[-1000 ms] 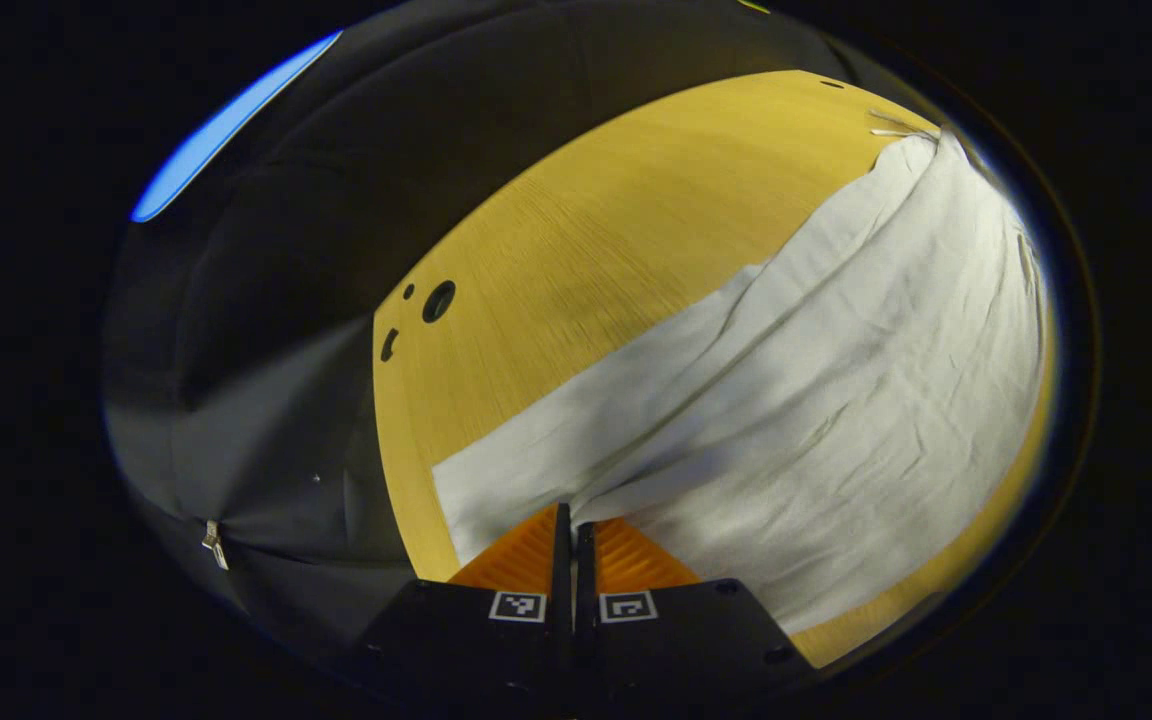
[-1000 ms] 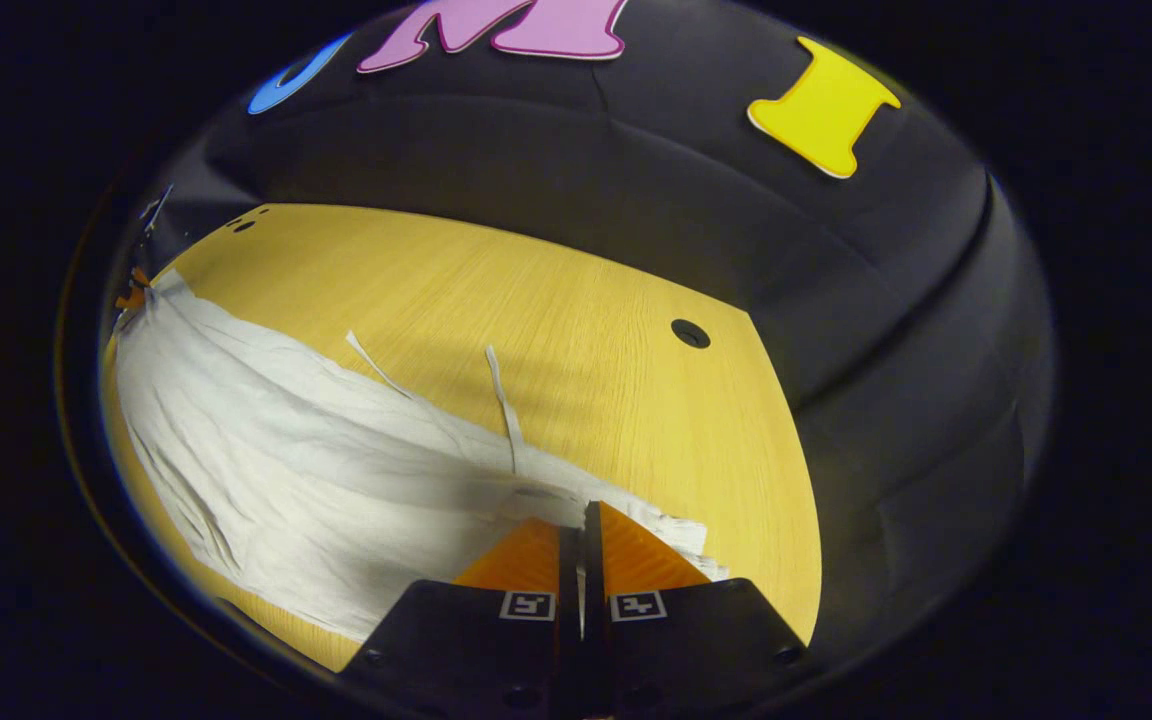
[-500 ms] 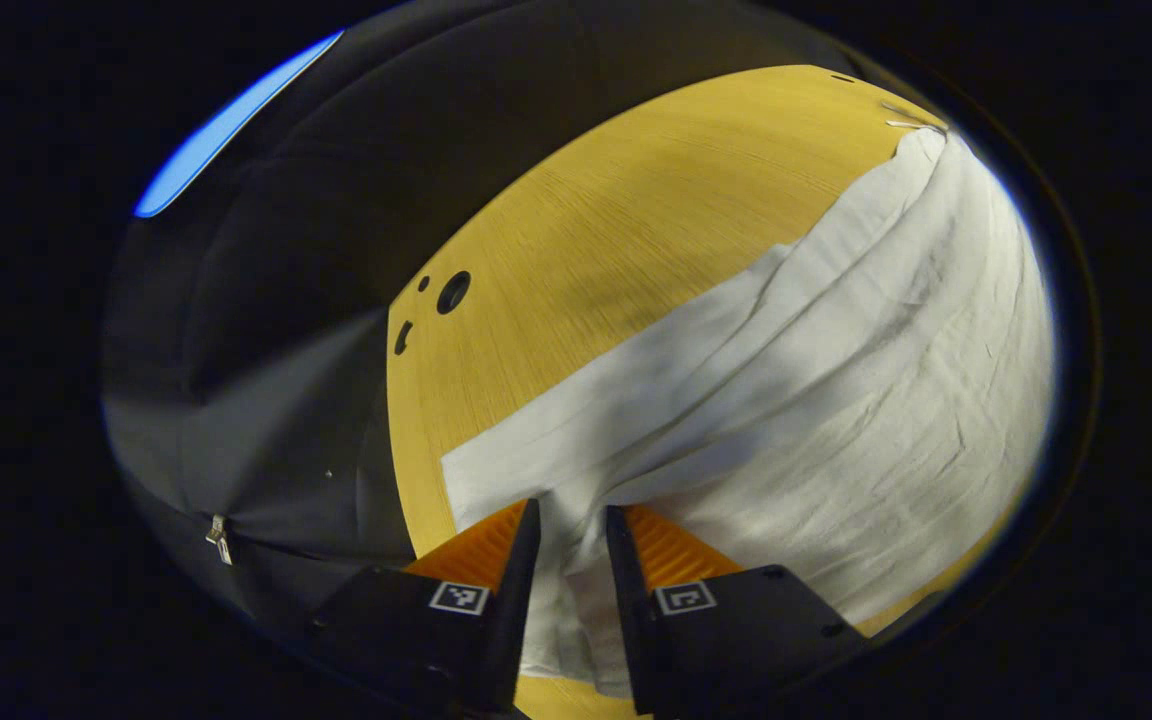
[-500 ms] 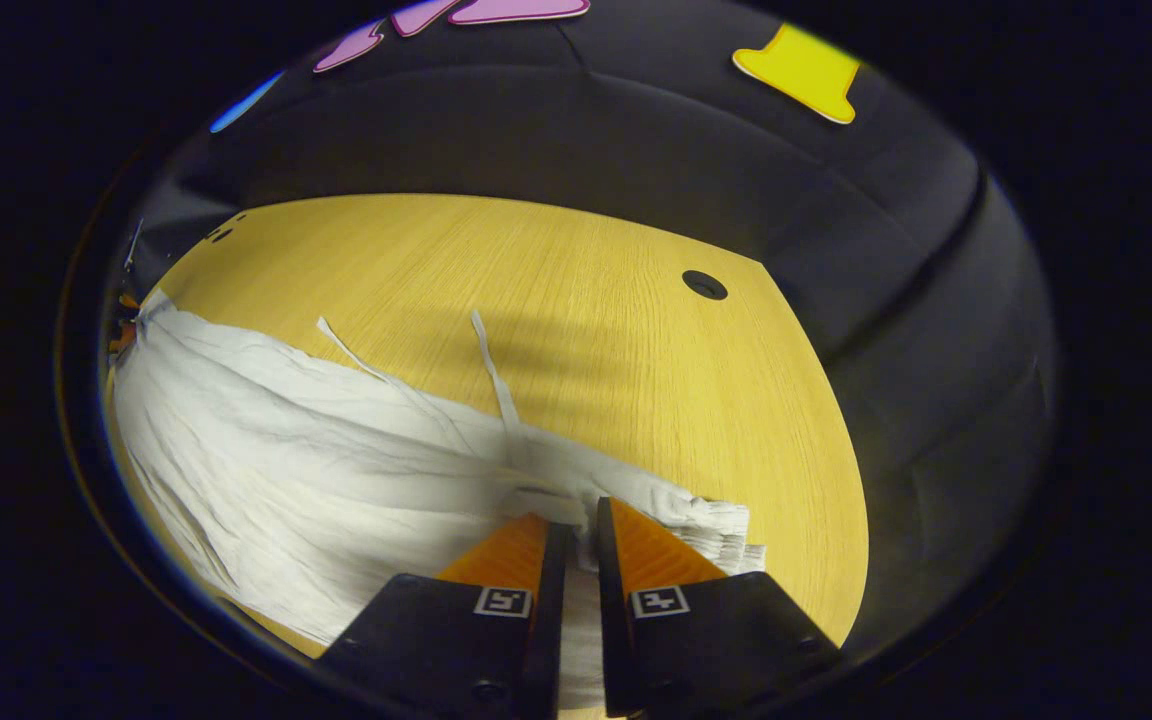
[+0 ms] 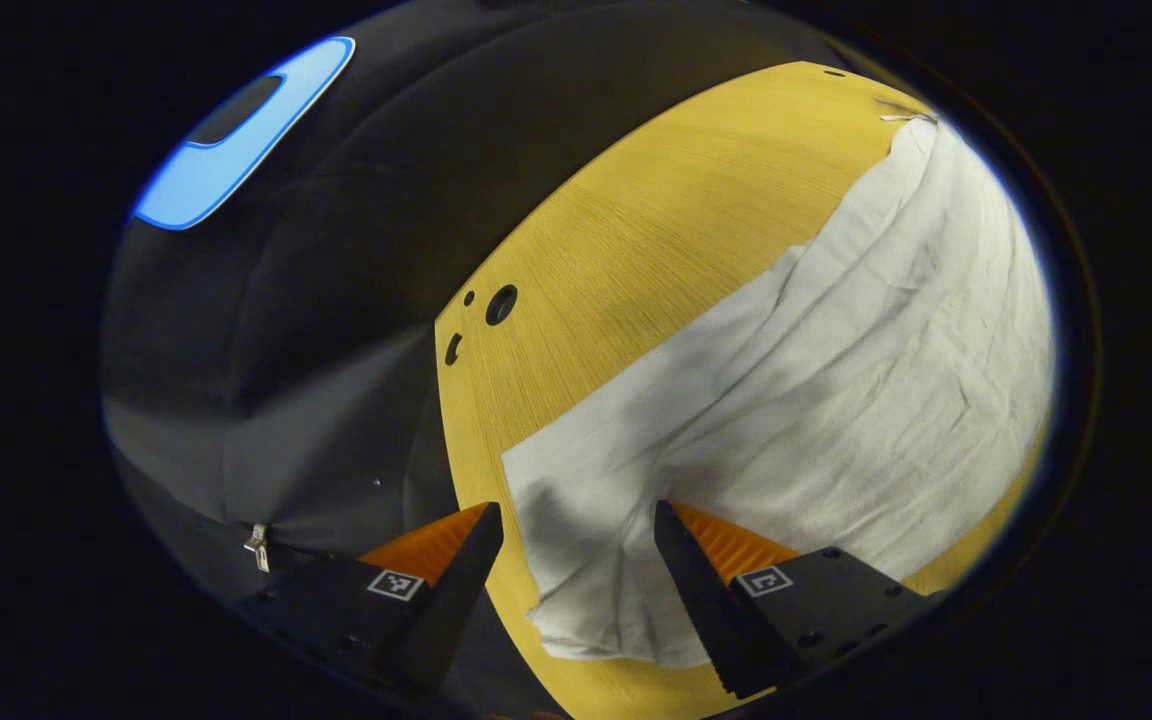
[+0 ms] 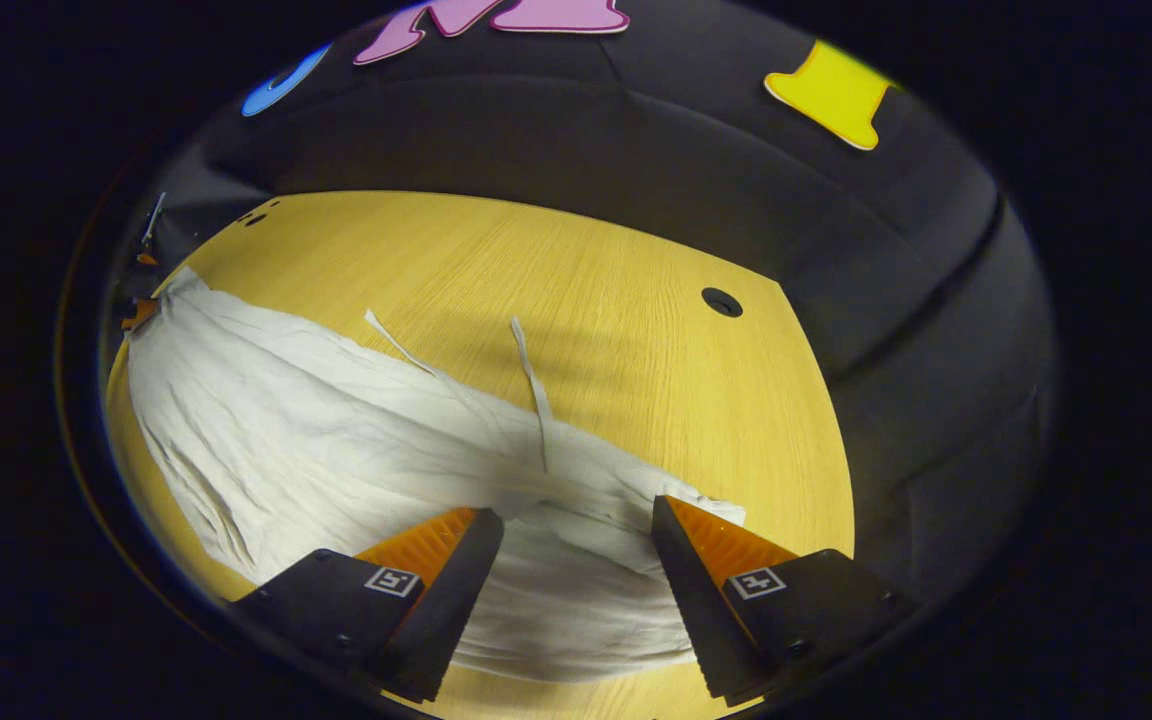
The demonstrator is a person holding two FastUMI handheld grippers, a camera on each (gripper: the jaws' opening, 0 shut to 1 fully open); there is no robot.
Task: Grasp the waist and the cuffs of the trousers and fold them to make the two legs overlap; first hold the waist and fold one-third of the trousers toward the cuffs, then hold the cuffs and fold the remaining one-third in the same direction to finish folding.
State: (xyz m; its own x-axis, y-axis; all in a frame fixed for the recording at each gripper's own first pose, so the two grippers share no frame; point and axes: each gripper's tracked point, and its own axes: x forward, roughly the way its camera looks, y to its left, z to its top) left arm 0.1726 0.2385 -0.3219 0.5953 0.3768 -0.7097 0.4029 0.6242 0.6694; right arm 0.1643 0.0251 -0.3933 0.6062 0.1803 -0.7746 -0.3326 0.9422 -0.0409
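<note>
White trousers point(image 5: 816, 400) laid flat along the yellow wooden table point(image 5: 656, 220), crumpled but spread, both legs apparently stacked one on the other. Cuff end point(image 5: 596, 560) lying between and just beyond the fingers of the left gripper point(image 5: 578, 520), hem near the table's near-left edge. Waist end point(image 6: 576, 560) gathered under the right gripper point(image 6: 576, 525), two drawstrings point(image 6: 531, 370) trailing away from it across bare wood toward the far side. Left gripper: jaws wide apart, nothing held, where a second ago clamped on the cuff hem and half a second ago partly parted. Right gripper: likewise wide apart and empty, having pinched the waistband a second ago and loosened since. Cloth settled flatter on the table than in the earlier views, no fold lifted. Judged meaning: leg-over-leg fold just released and apparently complete; thirds folding not yet begun. Next step by the task: fresh hold on the waist with both grippers, carried toward the cuffs by one third. Risks judged: loose drawstrings caught in the fold; upper leg sliding off the lower when the waist is lifted. Small round holes point(image 5: 501, 303) in the table near its far-left corner, another hole point(image 6: 721, 301) toward the far right; dark booth wall point(image 6: 636, 140) behind.
</note>
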